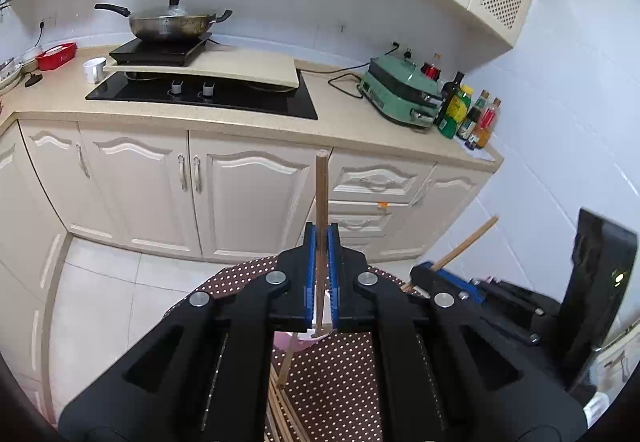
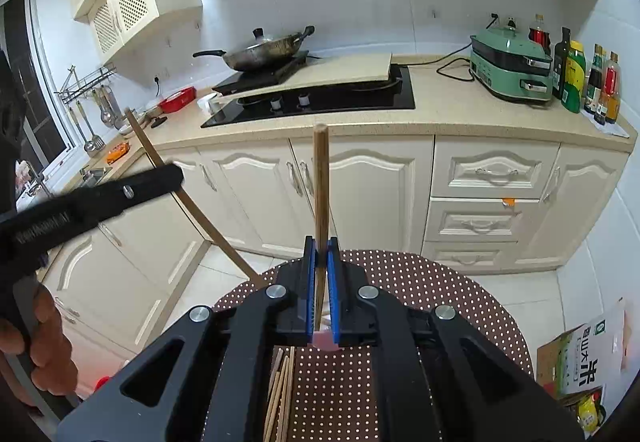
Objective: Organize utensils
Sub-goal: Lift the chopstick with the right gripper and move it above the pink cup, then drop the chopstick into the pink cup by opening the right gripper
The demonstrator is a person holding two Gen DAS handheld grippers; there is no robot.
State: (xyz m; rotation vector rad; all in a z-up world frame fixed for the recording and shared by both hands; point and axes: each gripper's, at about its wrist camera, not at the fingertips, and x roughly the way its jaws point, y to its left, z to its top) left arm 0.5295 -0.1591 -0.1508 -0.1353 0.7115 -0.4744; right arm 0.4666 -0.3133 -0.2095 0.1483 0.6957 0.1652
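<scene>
One chopstick (image 1: 321, 202) is clamped upright between the closed blue pads of the left gripper (image 1: 321, 242), and a second chopstick (image 2: 321, 182) is pinched likewise in the right gripper (image 2: 321, 254), both held above the polka-dot table (image 2: 440, 282). A pink cup (image 2: 326, 340) is glimpsed just under the jaws, and loose chopsticks (image 2: 280, 394) are left lying on the cloth nearer the camera. The task is judged partly done, with several sticks yet to be gathered.
</scene>
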